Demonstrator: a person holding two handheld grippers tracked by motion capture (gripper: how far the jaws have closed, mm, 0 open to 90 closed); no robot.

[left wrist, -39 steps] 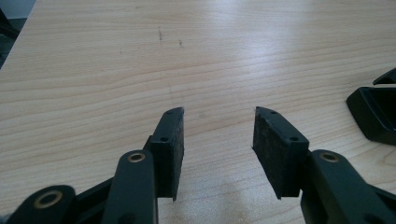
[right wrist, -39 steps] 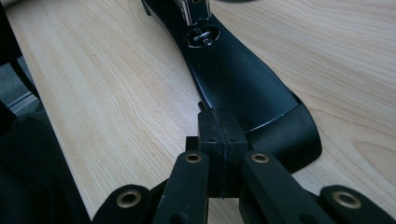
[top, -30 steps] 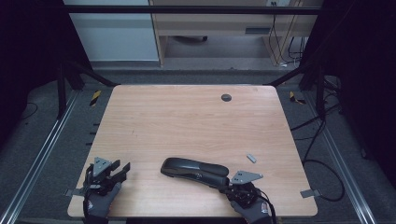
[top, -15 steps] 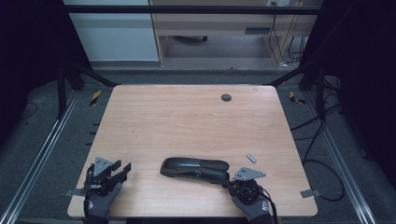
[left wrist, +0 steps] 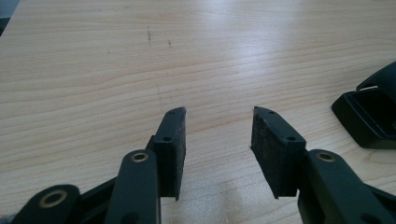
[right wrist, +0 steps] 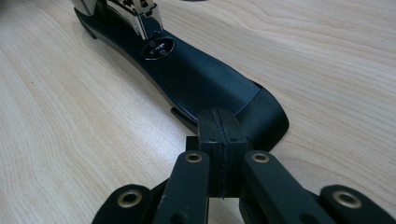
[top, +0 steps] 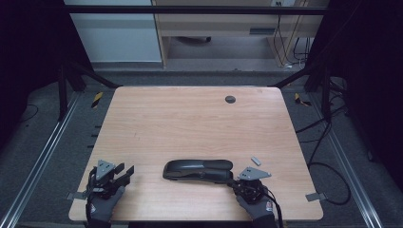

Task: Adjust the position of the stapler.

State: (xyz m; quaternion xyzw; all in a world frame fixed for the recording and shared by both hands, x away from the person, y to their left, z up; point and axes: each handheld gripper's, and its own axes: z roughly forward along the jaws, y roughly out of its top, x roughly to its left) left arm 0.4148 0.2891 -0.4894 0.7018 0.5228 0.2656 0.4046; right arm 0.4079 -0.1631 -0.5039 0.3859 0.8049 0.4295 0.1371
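A long black stapler (top: pixel 197 170) lies flat near the table's front edge, its metal staple channel (right wrist: pixel 135 14) exposed. My right gripper (top: pixel 234 183) sits at its right end, jaws shut pad against pad. In the right gripper view its tip (right wrist: pixel 219 121) rests right at the stapler's rounded black end (right wrist: pixel 196 74), with nothing between the pads. My left gripper (top: pixel 124 172) hovers at the front left, open and empty. In the left gripper view, bare wood lies between its pads (left wrist: pixel 217 126) and the stapler's near end (left wrist: pixel 369 116) is off to the right.
A small grey metal piece (top: pixel 255 160) lies just right of the stapler. A dark round grommet (top: pixel 230 99) sits in the wooden table top (top: pixel 190 123) near the far edge. Metal rails run along both sides of the table.
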